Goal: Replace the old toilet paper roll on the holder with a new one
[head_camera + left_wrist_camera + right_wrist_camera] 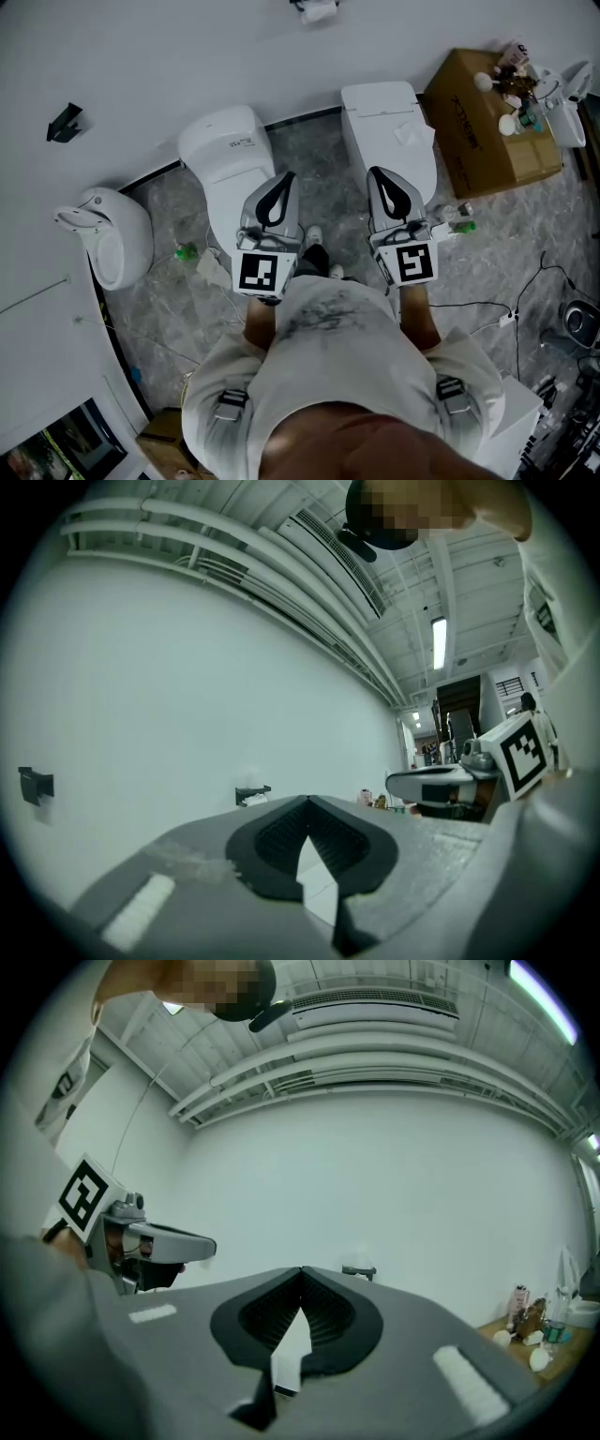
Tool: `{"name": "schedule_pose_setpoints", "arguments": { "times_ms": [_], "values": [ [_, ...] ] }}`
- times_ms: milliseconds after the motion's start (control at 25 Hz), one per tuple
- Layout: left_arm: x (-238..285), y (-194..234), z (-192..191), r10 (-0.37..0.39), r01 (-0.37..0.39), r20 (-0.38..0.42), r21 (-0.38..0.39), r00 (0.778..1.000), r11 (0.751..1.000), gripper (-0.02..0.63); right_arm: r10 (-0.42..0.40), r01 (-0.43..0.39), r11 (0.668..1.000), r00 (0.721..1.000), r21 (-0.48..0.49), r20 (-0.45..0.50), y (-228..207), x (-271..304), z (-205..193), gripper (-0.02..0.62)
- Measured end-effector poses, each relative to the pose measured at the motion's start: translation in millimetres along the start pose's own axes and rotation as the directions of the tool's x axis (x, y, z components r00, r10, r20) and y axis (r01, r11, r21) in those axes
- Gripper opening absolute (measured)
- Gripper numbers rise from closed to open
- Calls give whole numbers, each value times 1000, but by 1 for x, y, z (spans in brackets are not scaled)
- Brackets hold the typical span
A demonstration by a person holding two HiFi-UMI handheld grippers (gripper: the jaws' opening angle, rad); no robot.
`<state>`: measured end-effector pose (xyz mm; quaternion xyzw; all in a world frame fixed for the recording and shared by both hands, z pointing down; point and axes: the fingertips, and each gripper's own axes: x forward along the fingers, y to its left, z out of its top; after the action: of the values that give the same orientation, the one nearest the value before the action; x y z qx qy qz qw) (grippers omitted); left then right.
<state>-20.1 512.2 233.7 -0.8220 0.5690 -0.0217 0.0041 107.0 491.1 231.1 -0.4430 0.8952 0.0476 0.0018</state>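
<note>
A black wall holder with a white paper roll on it hangs high on the white wall, far ahead of both grippers. It shows small in the left gripper view as the holder and in the right gripper view as the holder. My left gripper and right gripper are held side by side and level, pointing at the wall. Both are shut with nothing between their jaws. My left gripper's tip and my right gripper's tip are far short of the holder.
Two white toilets stand against the wall below the grippers. A white wall fixture is at the left, under an empty black bracket. A cardboard box with bottles and small white items is at the right. Cables cross the floor.
</note>
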Motion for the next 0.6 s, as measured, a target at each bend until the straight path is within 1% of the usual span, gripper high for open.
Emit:
{"name": "schedule_pose_setpoints", "arguments": {
  "times_ms": [200,600],
  "values": [
    [37,32,-3,-23,23,-10,-7,1000,1000,3,-30,30,1000,999,10,-12,-16,43,-5,2],
    [104,76,-7,-86,86,-10,-20,996,996,3,-83,84,996,996,5,-43,-44,112,-16,2]
  ]
}}
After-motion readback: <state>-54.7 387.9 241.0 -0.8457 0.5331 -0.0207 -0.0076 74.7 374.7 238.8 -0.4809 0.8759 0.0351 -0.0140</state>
